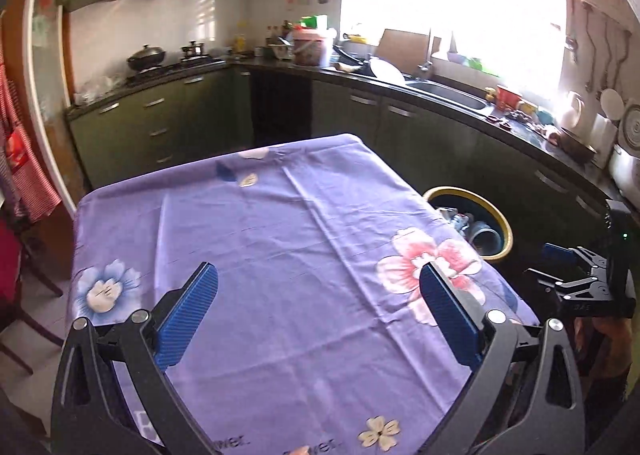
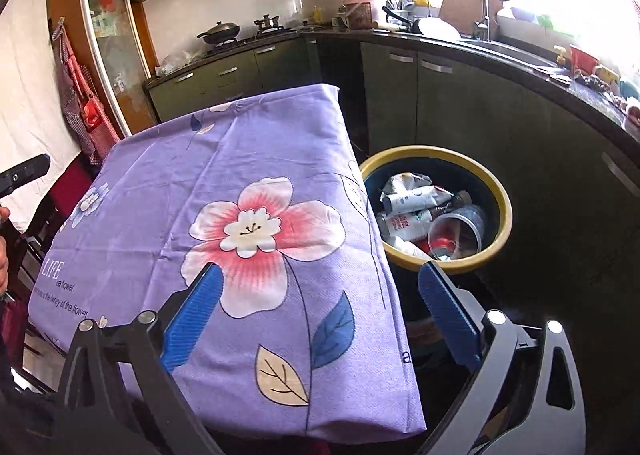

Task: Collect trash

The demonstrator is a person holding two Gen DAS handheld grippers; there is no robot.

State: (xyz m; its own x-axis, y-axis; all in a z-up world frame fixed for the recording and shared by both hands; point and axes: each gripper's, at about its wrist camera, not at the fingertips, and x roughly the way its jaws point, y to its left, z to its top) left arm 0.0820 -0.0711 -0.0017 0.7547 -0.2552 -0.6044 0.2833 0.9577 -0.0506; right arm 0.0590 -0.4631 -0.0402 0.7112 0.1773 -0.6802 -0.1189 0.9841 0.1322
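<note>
Purple floral cloth covers the table (image 1: pixel 280 255), on which no loose trash is seen in either wrist view. The left gripper (image 1: pixel 318 305) is held above the cloth with its blue pads spread wide and nothing between them; the right gripper (image 2: pixel 320 309) is likewise released, poised over the table's right edge. The yellow-rimmed bin (image 2: pixel 502 191) stands on the floor just beside that edge and holds the trash (image 2: pixel 424 215): crumpled tubes, a bottle and a clear plastic cup. The collecting step is judged essentially complete, though the near table edge is hidden by the gripper frames, so a remaining item cannot be ruled out. The next move would call for a check of that hidden strip.
</note>
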